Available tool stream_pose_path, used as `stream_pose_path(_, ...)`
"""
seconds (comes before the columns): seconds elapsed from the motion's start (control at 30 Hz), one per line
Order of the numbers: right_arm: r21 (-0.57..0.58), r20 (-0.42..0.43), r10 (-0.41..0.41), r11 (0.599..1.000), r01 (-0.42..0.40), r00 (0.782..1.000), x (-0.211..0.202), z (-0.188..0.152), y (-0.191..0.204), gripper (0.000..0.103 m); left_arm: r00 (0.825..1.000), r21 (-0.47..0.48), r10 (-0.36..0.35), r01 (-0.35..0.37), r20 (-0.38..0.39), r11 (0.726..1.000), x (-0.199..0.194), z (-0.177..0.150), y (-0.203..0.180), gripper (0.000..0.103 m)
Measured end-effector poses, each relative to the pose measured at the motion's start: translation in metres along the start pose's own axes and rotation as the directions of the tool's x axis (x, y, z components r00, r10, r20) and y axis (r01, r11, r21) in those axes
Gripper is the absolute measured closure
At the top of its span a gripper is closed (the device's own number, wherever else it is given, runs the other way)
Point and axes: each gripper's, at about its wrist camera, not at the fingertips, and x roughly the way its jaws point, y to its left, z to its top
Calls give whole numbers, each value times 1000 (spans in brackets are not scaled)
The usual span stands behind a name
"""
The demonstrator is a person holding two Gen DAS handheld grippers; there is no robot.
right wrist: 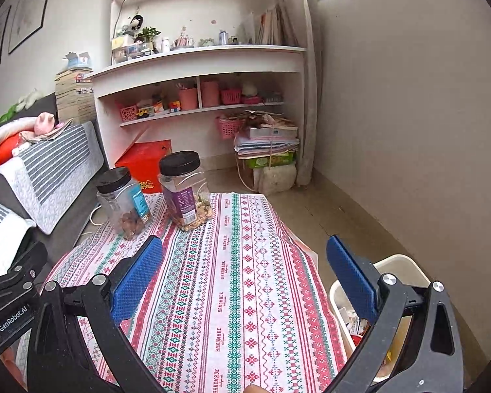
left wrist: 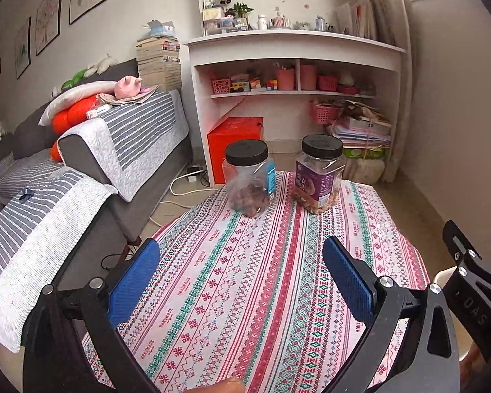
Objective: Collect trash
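the left gripper (left wrist: 242, 268) has its blue fingers (left wrist: 134, 281) spread wide and released, with nothing between them but bare patterned cloth. the right gripper (right wrist: 245, 270) also has its blue fingers (right wrist: 136, 278) spread wide apart and empty; its left finger is over the cloth and its right finger (right wrist: 352, 278) is past the right edge of the surface (right wrist: 245, 294), over a white trash bin (right wrist: 406, 263). the bin stands on the floor just beside that right edge, and bits of trash (right wrist: 355, 324), wrappers and something red, lie inside it, below and behind the right finger. no loose trash can be seen on the cloth between either pair of fingers.

the surface is covered by a tablecloth striped in pink, red and green. near its far edge stand two clear plastic jars with black lids: a jar with a blue label (left wrist: 249, 178) toward the far left corner, and a jar with a purple label (left wrist: 320, 174) just beside it to the right. both are upright and well apart from the fingers. a grey sofa (left wrist: 91, 163) with striped covers lies off the left edge, and white shelves (left wrist: 294, 75) stand beyond the far edge.
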Motion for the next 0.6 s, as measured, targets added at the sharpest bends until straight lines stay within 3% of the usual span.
stream_pose_path(0.6,-21,-42,3,1000,-4,999,11,-3,6,7,999,-31,19,-21,-46,999,13,-3,16,6)
